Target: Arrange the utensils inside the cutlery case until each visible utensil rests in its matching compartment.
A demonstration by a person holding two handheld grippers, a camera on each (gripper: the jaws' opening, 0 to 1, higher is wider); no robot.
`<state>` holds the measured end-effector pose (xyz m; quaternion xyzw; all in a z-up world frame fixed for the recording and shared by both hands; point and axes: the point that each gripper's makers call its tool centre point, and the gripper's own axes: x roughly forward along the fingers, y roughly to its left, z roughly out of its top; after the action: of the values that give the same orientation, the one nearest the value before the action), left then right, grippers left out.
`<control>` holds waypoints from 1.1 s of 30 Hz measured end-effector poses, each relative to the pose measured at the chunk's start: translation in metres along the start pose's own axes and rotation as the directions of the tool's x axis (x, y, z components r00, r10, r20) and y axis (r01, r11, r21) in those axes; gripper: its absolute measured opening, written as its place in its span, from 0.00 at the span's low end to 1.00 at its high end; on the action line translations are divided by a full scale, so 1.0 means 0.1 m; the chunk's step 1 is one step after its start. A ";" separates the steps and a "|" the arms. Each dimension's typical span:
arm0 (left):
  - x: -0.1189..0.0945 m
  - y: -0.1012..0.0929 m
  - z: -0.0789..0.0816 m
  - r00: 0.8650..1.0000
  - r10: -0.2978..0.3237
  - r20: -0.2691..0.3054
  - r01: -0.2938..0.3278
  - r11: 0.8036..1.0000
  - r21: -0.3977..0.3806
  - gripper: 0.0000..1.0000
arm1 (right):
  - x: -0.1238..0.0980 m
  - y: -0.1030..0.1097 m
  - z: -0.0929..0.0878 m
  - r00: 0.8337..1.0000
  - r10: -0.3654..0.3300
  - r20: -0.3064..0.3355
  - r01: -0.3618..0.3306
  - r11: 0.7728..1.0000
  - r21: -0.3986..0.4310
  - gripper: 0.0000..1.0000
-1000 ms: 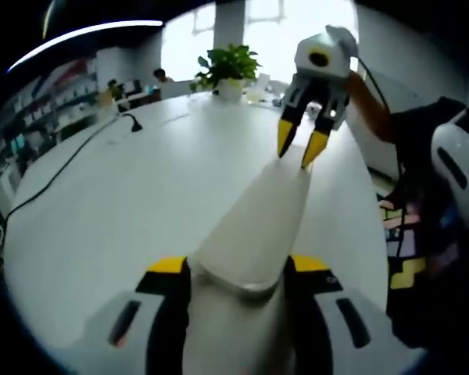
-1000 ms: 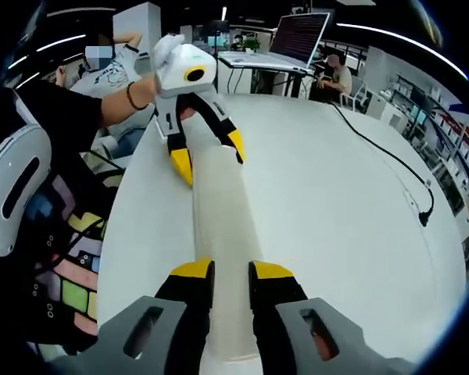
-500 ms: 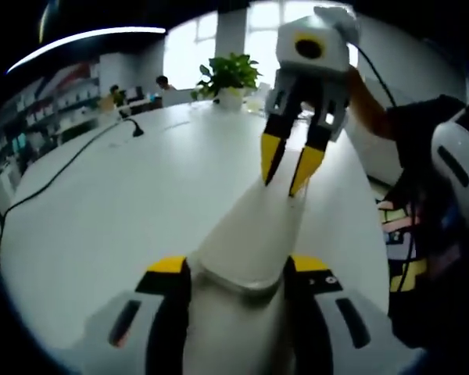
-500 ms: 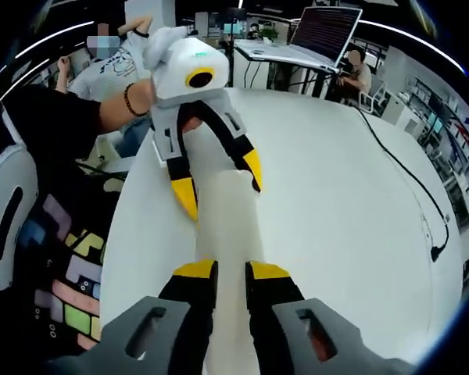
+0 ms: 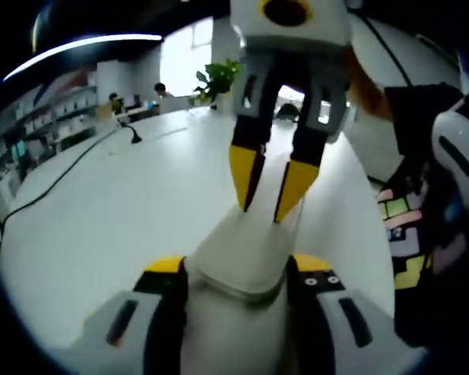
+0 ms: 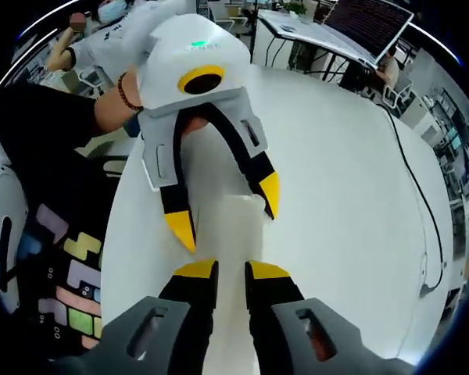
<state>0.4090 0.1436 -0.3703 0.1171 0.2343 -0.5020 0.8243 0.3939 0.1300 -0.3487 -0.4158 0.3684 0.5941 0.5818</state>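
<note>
Cutlery case [image 5: 246, 254]: near end hidden between my left claw [image 5: 238, 269]; I can't see any compartments or utensils. Right claw [image 5: 267, 187], at 12 o'clock in left gripper view: body cropped by the top edge. In right gripper view, case [image 6: 223, 230] mostly covered by both claws. Plant [image 5: 217, 78] at 11 o'clock: blurred, partly hidden.

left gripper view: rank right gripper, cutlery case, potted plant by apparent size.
1. right gripper, nearest the lens, so inflated
2. cutlery case, largely hidden by the jaws
3. potted plant, far across the table, so real size unsure
</note>
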 end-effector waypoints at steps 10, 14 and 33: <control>0.04 -0.10 -0.01 0.998 0.006 0.062 -0.006 1.000 0.000 0.56 | 0.06 0.02 0.14 0.999 0.030 -0.027 -0.031 0.998 -0.053 0.10; 0.04 -0.12 -0.02 0.996 0.012 0.089 -0.013 1.000 0.006 0.56 | 0.09 0.02 0.14 0.997 0.040 -0.064 -0.044 0.997 -0.065 0.10; 0.04 -0.09 -0.02 0.993 -0.013 0.114 0.009 0.999 0.036 0.65 | 0.14 0.02 0.14 0.973 0.076 -0.220 -0.096 0.992 -0.084 0.10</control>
<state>0.4016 0.1373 -0.3738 0.1017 0.1785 -0.5166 0.8312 0.3911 0.1484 -0.3564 -0.4883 0.4188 0.5866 0.4920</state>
